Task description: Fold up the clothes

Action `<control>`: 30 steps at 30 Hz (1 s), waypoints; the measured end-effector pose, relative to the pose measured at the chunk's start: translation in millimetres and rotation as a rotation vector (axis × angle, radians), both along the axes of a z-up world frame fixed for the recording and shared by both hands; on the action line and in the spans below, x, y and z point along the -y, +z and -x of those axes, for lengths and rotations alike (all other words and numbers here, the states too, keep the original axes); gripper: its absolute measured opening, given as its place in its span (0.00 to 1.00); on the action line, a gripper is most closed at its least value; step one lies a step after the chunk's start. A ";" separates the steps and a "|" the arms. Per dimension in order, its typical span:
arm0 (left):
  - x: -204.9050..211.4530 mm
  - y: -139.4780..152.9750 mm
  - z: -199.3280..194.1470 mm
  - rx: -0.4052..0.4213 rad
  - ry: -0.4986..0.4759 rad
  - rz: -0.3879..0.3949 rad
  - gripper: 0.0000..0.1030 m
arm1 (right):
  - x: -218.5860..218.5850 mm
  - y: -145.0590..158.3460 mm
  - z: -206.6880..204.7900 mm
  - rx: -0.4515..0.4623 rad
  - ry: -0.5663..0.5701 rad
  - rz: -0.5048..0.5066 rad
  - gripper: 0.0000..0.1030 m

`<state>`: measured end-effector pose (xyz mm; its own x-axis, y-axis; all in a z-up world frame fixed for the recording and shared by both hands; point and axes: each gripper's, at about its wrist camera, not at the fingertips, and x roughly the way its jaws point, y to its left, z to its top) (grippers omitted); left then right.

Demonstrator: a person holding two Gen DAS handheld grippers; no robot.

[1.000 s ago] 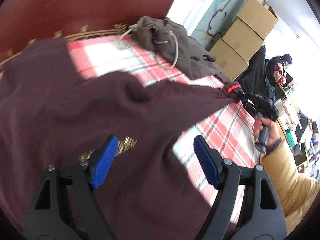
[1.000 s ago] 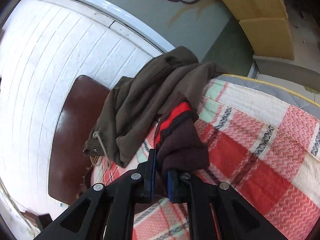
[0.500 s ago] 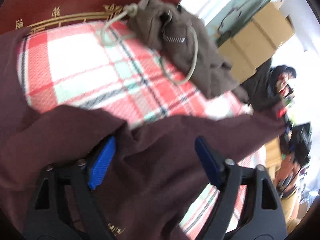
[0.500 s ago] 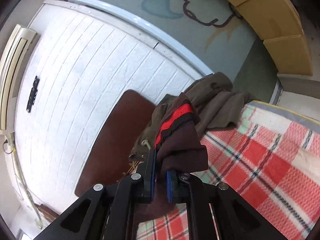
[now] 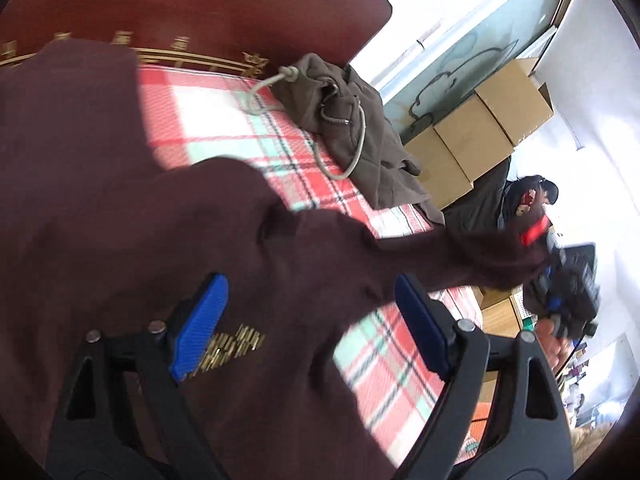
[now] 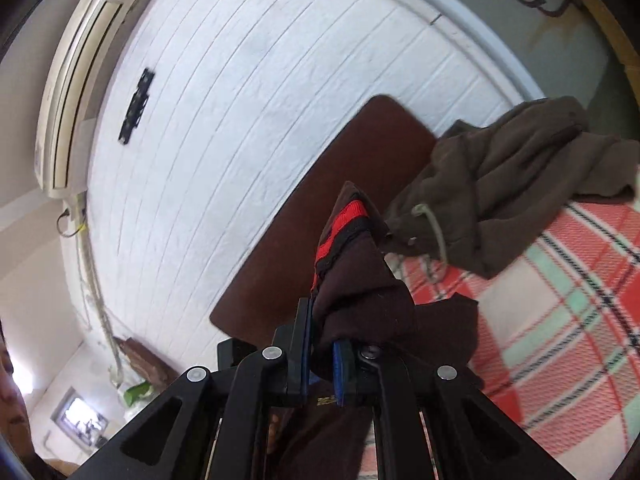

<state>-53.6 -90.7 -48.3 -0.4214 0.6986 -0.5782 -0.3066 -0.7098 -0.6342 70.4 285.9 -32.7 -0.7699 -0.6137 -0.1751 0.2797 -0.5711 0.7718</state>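
A dark maroon sweater (image 5: 132, 240) with gold lettering lies spread on the red plaid blanket (image 5: 224, 120). My left gripper (image 5: 308, 324) is open, its blue pads just above the sweater's body, holding nothing. My right gripper (image 6: 324, 356) is shut on the sweater's sleeve cuff (image 6: 352, 272), which has a red stripe, and holds it lifted above the bed. In the left wrist view the sleeve (image 5: 460, 256) stretches out to the right gripper (image 5: 560, 292) at far right.
A crumpled olive-brown hoodie (image 5: 352, 128) with a drawstring lies at the blanket's far corner, also in the right wrist view (image 6: 508, 188). A dark red headboard (image 5: 192, 4) stands behind. Cardboard boxes (image 5: 480, 132) stack by the wall. A person (image 5: 532, 196) sits at right.
The right gripper has raised the cuff higher and tilted up toward the wall. The left gripper has pulled back over the sweater's body, so the gold lettering shows again between its fingers.
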 end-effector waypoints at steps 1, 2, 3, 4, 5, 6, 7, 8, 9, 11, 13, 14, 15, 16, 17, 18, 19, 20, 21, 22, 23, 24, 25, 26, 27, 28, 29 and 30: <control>8.4 1.5 -8.5 -0.001 0.007 -0.014 0.84 | 16.3 7.1 8.0 -0.015 0.040 -0.016 0.07; 16.7 3.1 -16.9 -0.002 0.015 -0.028 0.84 | 32.2 13.8 15.9 -0.028 0.077 -0.031 0.07; 23.2 5.1 -25.8 -0.007 0.021 -0.040 0.84 | 46.3 18.6 23.5 -0.033 0.100 -0.042 0.07; 29.6 7.6 -35.9 -0.014 0.028 -0.046 0.84 | 60.6 22.3 31.6 -0.037 0.124 -0.049 0.07; 36.6 10.0 -46.6 -0.020 0.034 -0.049 0.84 | 78.1 25.8 41.3 -0.042 0.157 -0.056 0.07; 44.3 11.5 -54.9 -0.025 0.043 -0.049 0.84 | 93.2 27.6 48.7 -0.044 0.177 -0.066 0.07; 52.5 12.5 -62.1 -0.030 0.055 -0.047 0.84 | 108.3 29.4 56.2 -0.045 0.197 -0.075 0.07; 60.7 13.4 -69.3 -0.035 0.066 -0.045 0.84 | 123.2 30.9 63.3 -0.046 0.216 -0.085 0.07; 68.9 14.4 -76.5 -0.040 0.077 -0.044 0.84 | 137.6 31.2 69.3 -0.044 0.229 -0.095 0.07; 87.7 15.4 -89.0 -0.045 0.097 -0.051 0.84 | 168.2 30.8 81.8 -0.040 0.269 -0.112 0.07; 107.9 16.2 -96.9 -0.052 0.139 -0.058 0.84 | 198.9 25.9 93.4 -0.028 0.310 -0.126 0.07; 118.2 16.7 -101.2 -0.055 0.160 -0.063 0.84 | 215.9 21.5 99.3 -0.014 0.338 -0.135 0.07; 128.8 17.1 -105.8 -0.058 0.180 -0.069 0.84 | 232.2 16.9 104.6 -0.001 0.365 -0.146 0.07; 139.5 17.6 -110.4 -0.061 0.201 -0.075 0.84 | 247.3 11.4 108.4 0.011 0.389 -0.163 0.08; 151.4 17.5 -115.0 -0.064 0.218 -0.078 0.84 | 265.9 4.4 112.3 0.028 0.418 -0.194 0.08; 161.4 16.8 -119.0 -0.064 0.235 -0.079 0.84 | 280.1 -2.1 115.0 0.043 0.434 -0.218 0.08; 170.2 15.8 -122.5 -0.061 0.252 -0.079 0.84 | 295.0 -11.0 116.8 0.063 0.461 -0.234 0.08; 177.9 14.5 -125.9 -0.059 0.265 -0.079 0.84 | 310.0 -19.9 118.5 0.083 0.488 -0.249 0.08; 185.1 13.0 -129.2 -0.057 0.277 -0.078 0.84 | 324.6 -28.9 119.8 0.102 0.514 -0.268 0.08; 192.3 11.4 -132.5 -0.055 0.289 -0.078 0.84 | 337.7 -38.0 119.4 0.116 0.533 -0.299 0.08; 198.8 9.6 -135.0 -0.053 0.303 -0.078 0.84 | 350.9 -47.1 119.0 0.130 0.553 -0.331 0.08; 204.9 7.6 -137.2 -0.051 0.317 -0.078 0.84 | 362.8 -55.7 118.3 0.142 0.570 -0.363 0.08; 211.0 5.7 -139.4 -0.049 0.332 -0.078 0.84 | 370.6 -62.4 116.8 0.148 0.579 -0.393 0.09; 215.8 3.6 -140.6 -0.046 0.345 -0.076 0.84 | 378.3 -69.2 115.2 0.155 0.587 -0.424 0.09; 218.2 0.8 -140.6 -0.039 0.353 -0.075 0.84 | 386.0 -76.0 113.6 0.161 0.595 -0.455 0.10; 219.8 -2.4 -140.2 -0.032 0.360 -0.076 0.84 | 393.8 -82.8 112.1 0.167 0.604 -0.486 0.11; 221.4 -5.6 -139.8 -0.024 0.366 -0.077 0.84 | 401.5 -89.5 110.5 0.174 0.612 -0.517 0.11; 222.9 -7.8 -139.4 -0.020 0.369 -0.077 0.84 | 408.2 -95.8 109.1 0.180 0.619 -0.544 0.15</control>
